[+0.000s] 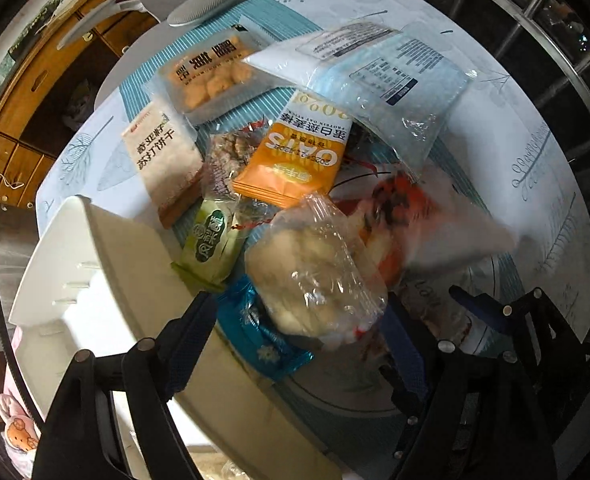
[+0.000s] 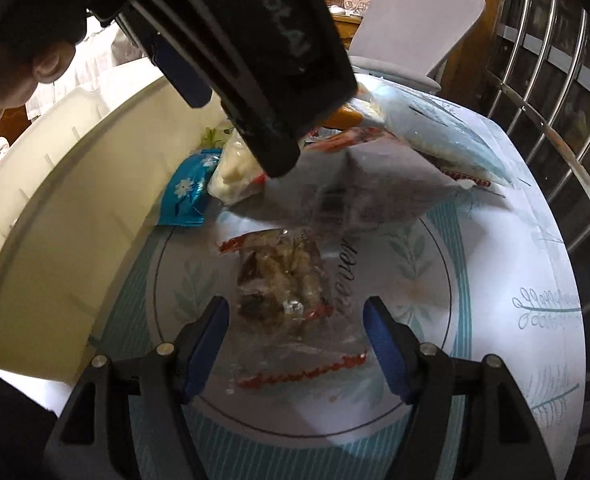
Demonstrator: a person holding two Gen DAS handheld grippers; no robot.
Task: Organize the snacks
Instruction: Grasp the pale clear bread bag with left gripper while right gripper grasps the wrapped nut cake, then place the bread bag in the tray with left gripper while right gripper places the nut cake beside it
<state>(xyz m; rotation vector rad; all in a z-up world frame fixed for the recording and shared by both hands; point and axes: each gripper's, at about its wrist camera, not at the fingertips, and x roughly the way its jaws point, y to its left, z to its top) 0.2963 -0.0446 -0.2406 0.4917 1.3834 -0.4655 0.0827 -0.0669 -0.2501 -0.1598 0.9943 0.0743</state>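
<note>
Many crinkly, clear-wrapped snacks (image 1: 315, 276)

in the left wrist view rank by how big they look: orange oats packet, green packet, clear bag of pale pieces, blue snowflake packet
1. clear bag of pale pieces, though it lies nearest the camera
2. orange oats packet
3-4. green packet and blue snowflake packet: look alike, and the blue one is partly hidden

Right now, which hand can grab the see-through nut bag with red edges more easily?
The right gripper: its open jaws already frame the nut bag, while the left gripper hangs over the pale bun packet.
</note>
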